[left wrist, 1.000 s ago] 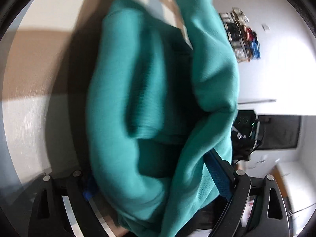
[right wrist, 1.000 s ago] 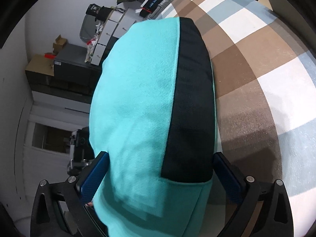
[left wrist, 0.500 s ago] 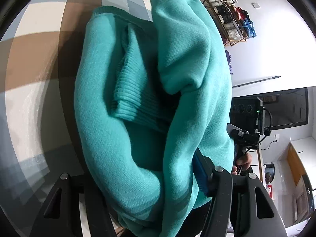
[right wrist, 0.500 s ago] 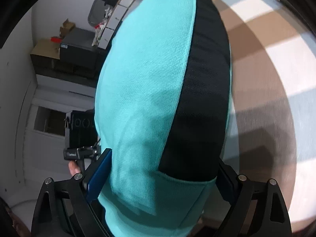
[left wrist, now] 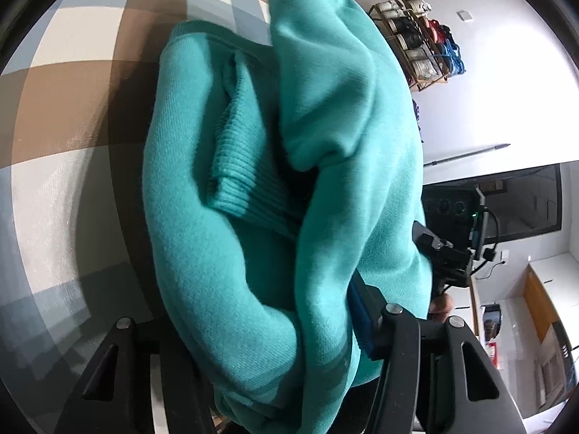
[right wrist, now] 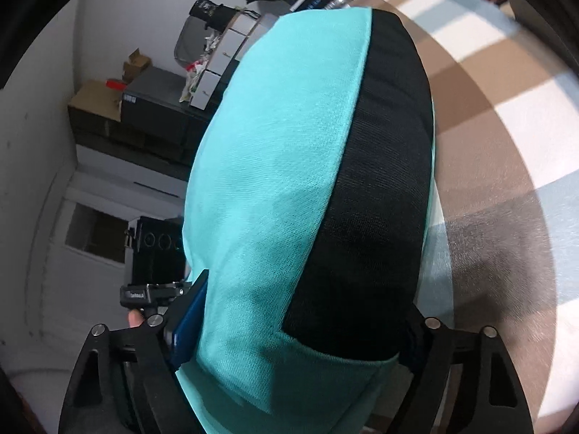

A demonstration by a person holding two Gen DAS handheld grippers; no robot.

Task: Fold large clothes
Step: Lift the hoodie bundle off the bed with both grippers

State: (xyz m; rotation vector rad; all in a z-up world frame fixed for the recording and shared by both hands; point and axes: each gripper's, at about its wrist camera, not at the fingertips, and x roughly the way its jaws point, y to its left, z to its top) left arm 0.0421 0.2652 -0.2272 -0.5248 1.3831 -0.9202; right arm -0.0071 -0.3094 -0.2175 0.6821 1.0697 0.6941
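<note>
My left gripper is clamped on a thick bunch of the teal sweatshirt; the fabric fills the whole gap between my fingers and hangs forward, above the checked cloth. Only the left view shows the ribbed cuff, a knit band with fine parallel ridges tucked between two soft, fleecy folds, and the wire rack of spools against the white wall.

My right gripper is likewise closed on the garment, its blue pad pressed into the cloth. Only this view shows the black panel, a smooth, finer-woven strip running beside the pale teal knit with a straight seam. Behind it stand a dark cabinet and cardboard boxes.
</note>
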